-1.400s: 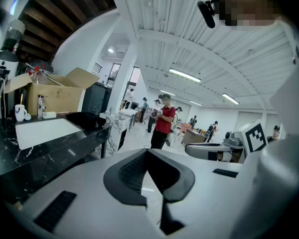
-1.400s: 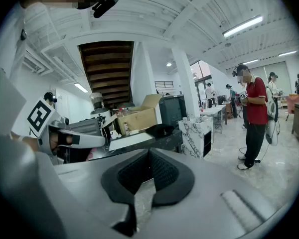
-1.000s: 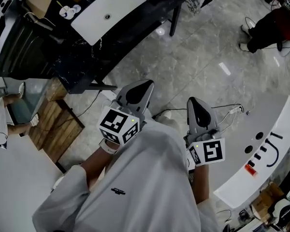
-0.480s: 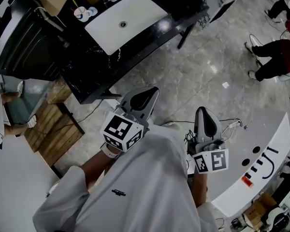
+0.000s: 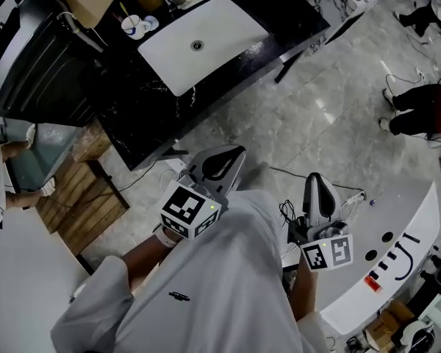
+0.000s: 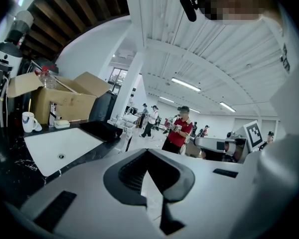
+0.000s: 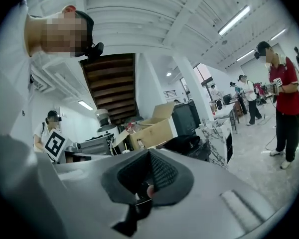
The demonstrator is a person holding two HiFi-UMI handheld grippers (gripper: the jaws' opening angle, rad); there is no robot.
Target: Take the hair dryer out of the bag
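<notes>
walking up brought the sink surface (image 5: 132, 109) nearer ahead of the fingers; left gripper (image 5: 224, 157) and right gripper (image 5: 318, 186) stayed closed, empty, bag unreached.

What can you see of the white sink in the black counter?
The sink is a white rectangular basin with rounded corners, smooth and glossy-looking, sunk into a black countertop. A small round drain sits near its middle. Nothing lies in it. Small white cups stand on the counter just beside one corner.
</notes>
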